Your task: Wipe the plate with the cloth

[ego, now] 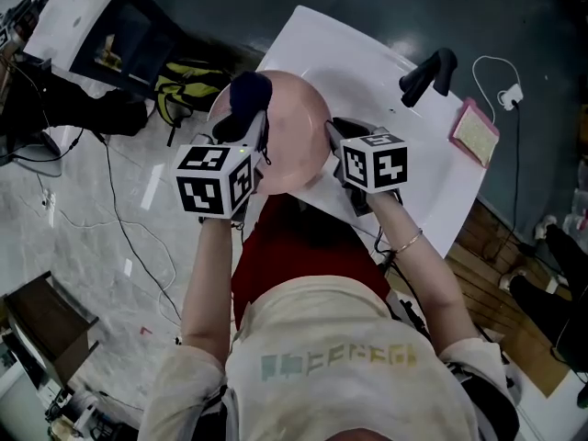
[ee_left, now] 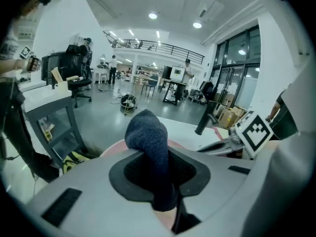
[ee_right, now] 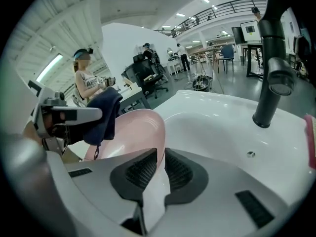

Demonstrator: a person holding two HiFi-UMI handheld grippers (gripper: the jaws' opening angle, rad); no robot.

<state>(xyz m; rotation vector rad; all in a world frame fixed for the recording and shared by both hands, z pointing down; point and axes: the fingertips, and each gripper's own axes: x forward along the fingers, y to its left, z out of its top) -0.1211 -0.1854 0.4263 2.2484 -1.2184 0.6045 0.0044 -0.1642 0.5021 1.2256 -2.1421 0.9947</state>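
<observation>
Right hand-held gripper (ee_right: 160, 154) pinches plate (ee_right: 131, 132) (cloth (ee_right: 104, 113) alongside)

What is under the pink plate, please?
Below the pink plate is the white sink; its basin shows beside the plate. The plate covers the sink's near part, so anything lying there cannot be seen.
</observation>
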